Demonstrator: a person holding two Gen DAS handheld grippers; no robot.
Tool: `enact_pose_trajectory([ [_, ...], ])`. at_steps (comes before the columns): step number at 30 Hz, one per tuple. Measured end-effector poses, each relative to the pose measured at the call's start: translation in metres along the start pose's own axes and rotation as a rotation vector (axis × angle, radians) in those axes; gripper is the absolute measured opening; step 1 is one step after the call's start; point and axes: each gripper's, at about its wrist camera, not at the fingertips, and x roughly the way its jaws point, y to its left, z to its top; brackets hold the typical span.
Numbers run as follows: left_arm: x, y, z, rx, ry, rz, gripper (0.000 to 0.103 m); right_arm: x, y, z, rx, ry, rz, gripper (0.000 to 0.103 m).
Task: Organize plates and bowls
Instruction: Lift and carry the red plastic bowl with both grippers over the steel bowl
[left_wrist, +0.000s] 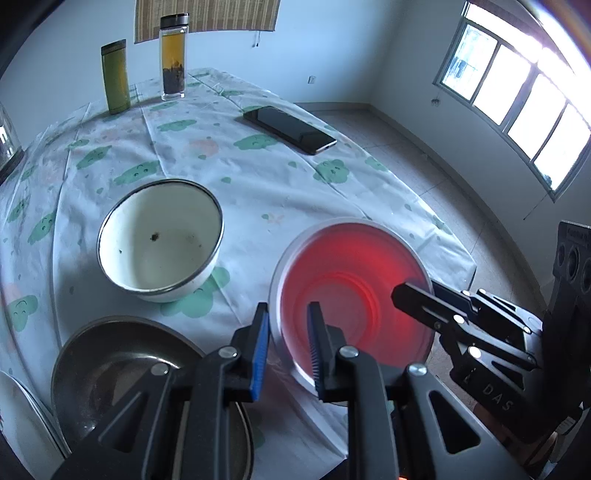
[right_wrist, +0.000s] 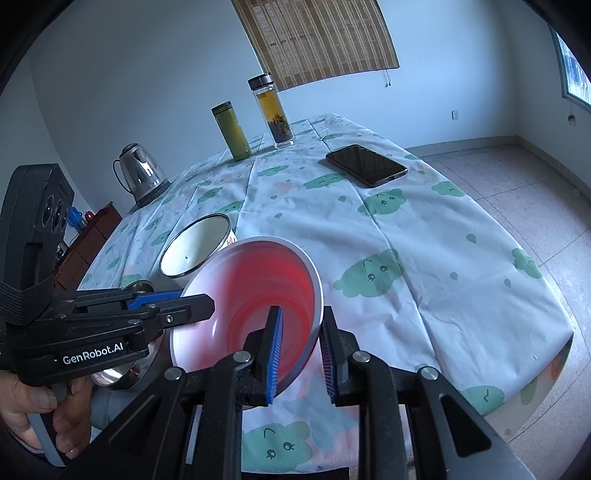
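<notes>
Writing: "GenRobot.AI" reads in white on the body of the left gripper (right_wrist: 192, 301) in the right wrist view; "DAS" shows on the body of the right gripper (left_wrist: 406, 295) in the left wrist view.
Far left: an electric kettle (right_wrist: 140, 177) stands near the table's far left edge, with a dark wooden cabinet (right_wrist: 92, 236) behind it.
Left of centre: a white plate (left_wrist: 18, 413) at the frame edge, then a metal bowl (left_wrist: 122, 369), with a white enamel bowl (left_wrist: 160, 238) beyond it.
Centre: a red bowl (left_wrist: 351, 284) with a pale rim, blurred and tilted, seemingly lifted off the cloth.
Left claw: fingers astride the red bowl's near left rim, one blue pad inside and one outside; whether they press it I cannot tell.
Right claw: clenched on the red bowl's right rim, one finger inside and one outside the wall.
Hand: a left hand (right_wrist: 40, 417) wraps the left gripper's handle at lower left.
Far side: a green flask (left_wrist: 115, 77) and a glass tea bottle (left_wrist: 173, 59) stand upright side by side.
Right of centre: a black phone (left_wrist: 290, 129) lies flat.
Surface: a table (right_wrist: 424, 229) under a white cloth printed with green clouds.
Room: pale walls, a bamboo blind (right_wrist: 317, 40), a tiled floor (left_wrist: 454, 170), and bright windows (left_wrist: 517, 96) at right.
</notes>
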Motion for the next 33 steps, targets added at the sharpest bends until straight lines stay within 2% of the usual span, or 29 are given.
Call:
enact_pose_trajectory([
  [33, -0.041, 0.009, -0.011, -0.055, -0.095, -0.037, 0.018, -0.022, 0.029, 0.014, -0.076, -0.021, -0.007, 0.022],
])
